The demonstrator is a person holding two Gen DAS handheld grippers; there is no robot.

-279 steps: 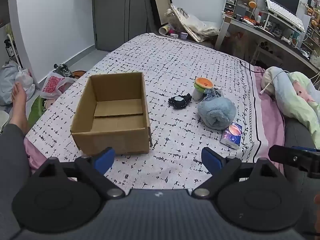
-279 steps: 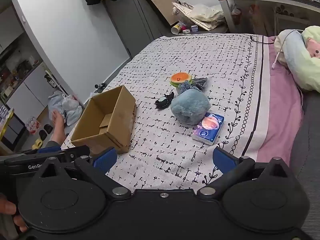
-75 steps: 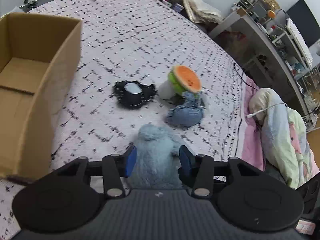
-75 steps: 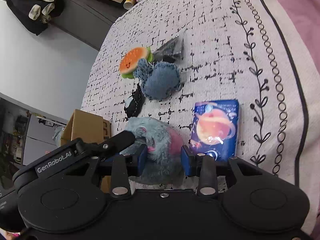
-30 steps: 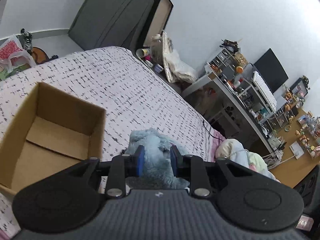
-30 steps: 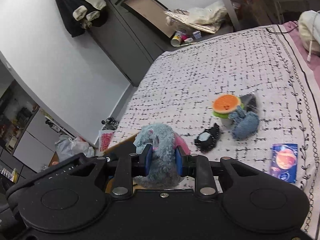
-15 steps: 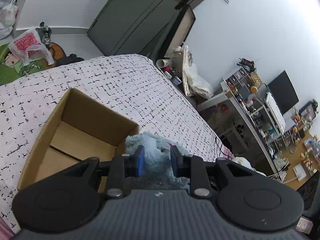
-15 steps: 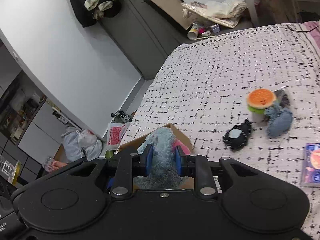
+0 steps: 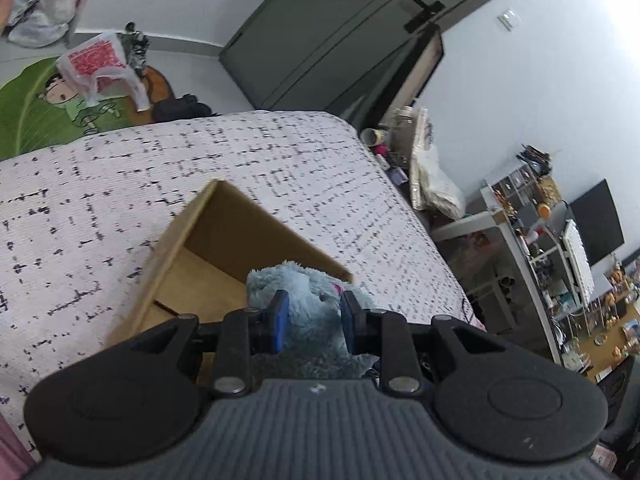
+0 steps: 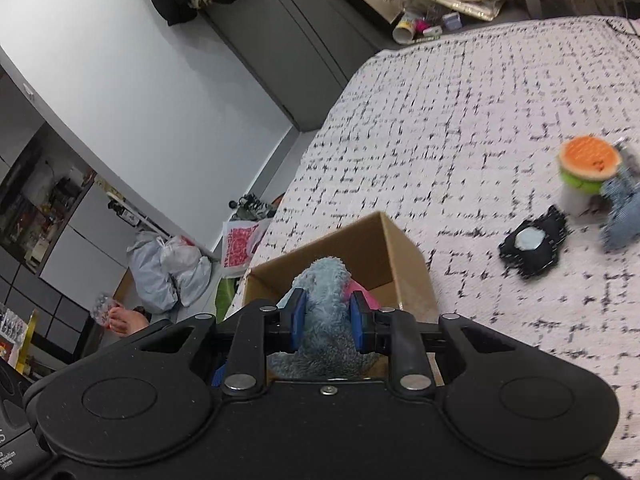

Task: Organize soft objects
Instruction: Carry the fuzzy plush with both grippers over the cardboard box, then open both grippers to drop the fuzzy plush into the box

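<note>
Both grippers are shut on one fluffy blue plush toy [image 9: 304, 300] with a pink patch, also in the right wrist view [image 10: 326, 292]. My left gripper [image 9: 311, 320] and right gripper [image 10: 327, 320] hold it over the open cardboard box [image 9: 192, 248], which also shows in the right wrist view [image 10: 404, 256]. The box stands on the patterned bed. On the bed to the right lie an orange and green plush [image 10: 586, 164], a small blue plush [image 10: 620, 216] and a black soft item [image 10: 534, 244].
The bed's edge drops to the floor on the left, where plastic bags [image 10: 172, 268] and a green mat [image 9: 44, 112] lie. A dark wardrobe [image 9: 320, 40] stands beyond the bed. A cluttered desk [image 9: 540, 248] is at the right.
Both grippers have carried the blue plush from the middle of the bed leftward to above the cardboard box. The box is now closer and directly under the plush.
</note>
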